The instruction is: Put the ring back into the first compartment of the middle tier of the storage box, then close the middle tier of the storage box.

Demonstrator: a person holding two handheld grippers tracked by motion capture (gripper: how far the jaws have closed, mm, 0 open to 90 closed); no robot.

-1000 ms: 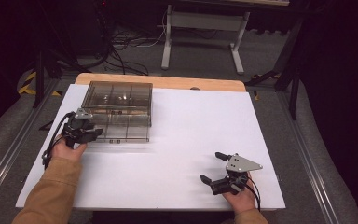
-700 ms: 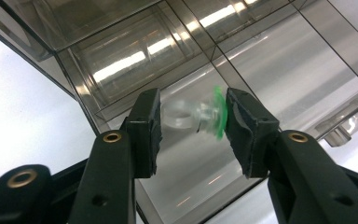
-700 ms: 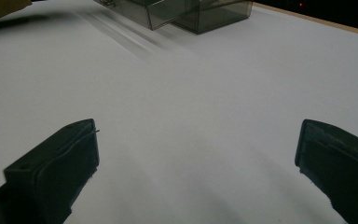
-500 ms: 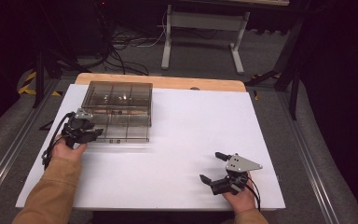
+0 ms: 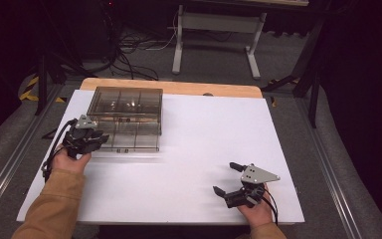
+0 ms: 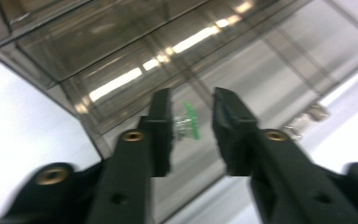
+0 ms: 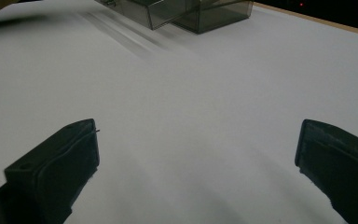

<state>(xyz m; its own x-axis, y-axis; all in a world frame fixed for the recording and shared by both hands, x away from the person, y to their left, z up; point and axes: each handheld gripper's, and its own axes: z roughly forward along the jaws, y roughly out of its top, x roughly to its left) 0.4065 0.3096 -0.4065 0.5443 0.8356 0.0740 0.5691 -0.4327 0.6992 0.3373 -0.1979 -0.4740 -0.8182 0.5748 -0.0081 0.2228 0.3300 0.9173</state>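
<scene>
A smoky clear compartment box (image 5: pixel 124 107) lies open at the table's back left, its front half (image 6: pixel 270 60) spread flat. My left gripper (image 5: pixel 101 138) reaches over that half from the left. Its jaws have just been closing and still stand a little apart (image 6: pixel 193 116). Between them lies a small green and clear piece (image 6: pixel 189 122), close to the left pad (image 6: pixel 164 126) and short of the right one. My right gripper (image 5: pixel 226 178) rests near the table's front right, with its jaws wide open (image 7: pixel 198 135) and nothing between them.
The white tabletop (image 5: pixel 204 134) stretches between the two hands. Metal latches (image 6: pixel 307 119) sit on the box's front edge. The box's corner (image 7: pixel 200 11) is far ahead of the right gripper. Cables and a stand's legs (image 5: pixel 214 45) are on the floor behind the table.
</scene>
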